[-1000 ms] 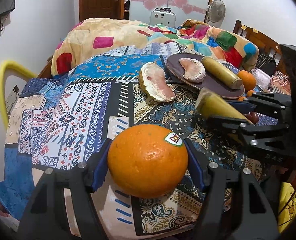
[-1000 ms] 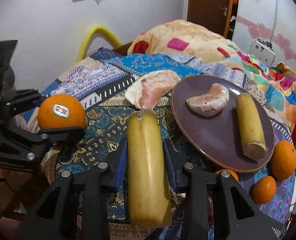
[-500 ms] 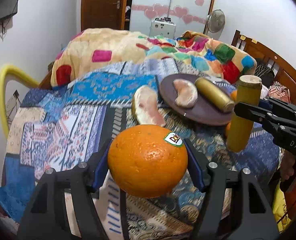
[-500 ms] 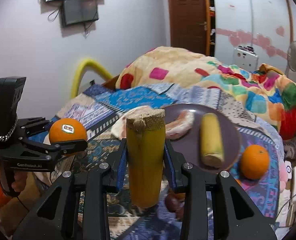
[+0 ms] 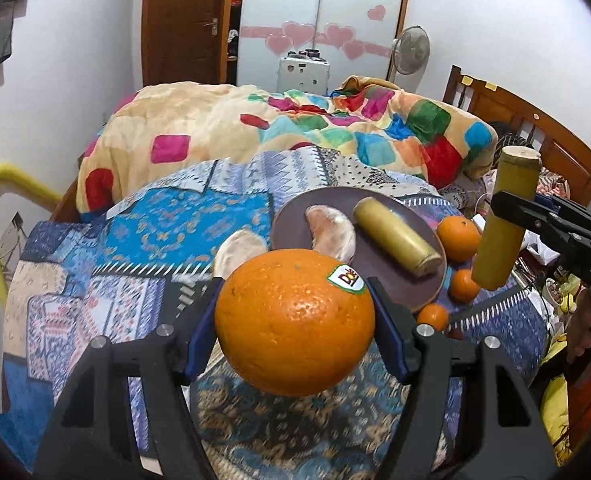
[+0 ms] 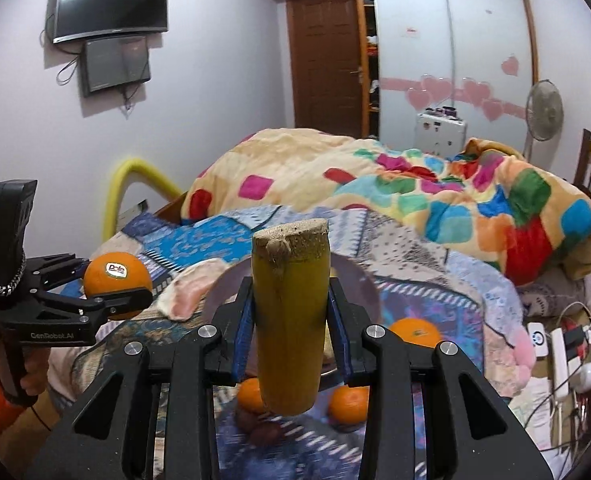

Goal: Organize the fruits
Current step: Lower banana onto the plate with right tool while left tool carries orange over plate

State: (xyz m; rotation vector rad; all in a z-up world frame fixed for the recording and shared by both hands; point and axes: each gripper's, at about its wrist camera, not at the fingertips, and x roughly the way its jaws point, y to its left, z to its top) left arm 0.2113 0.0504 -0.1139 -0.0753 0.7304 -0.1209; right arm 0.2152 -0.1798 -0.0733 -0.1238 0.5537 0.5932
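L gripper (image 5: 295, 316) clamps orange (image 5: 294, 322) above plate (image 5: 407, 288).

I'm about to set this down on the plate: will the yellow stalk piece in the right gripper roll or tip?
The stalk piece is a smooth cylinder, so laid flat it would probably roll. Stood upright on its cut end, it looks tall and narrow, likely tippy. The twin piece lies sideways on the plate, seemingly settled.

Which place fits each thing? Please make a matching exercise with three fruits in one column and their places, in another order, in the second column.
1. big orange
2. upright sugarcane piece
3. pomelo segment

a. on the brown plate
b. in the left gripper
c. in the right gripper

Pairs: 1-b, 2-c, 3-a
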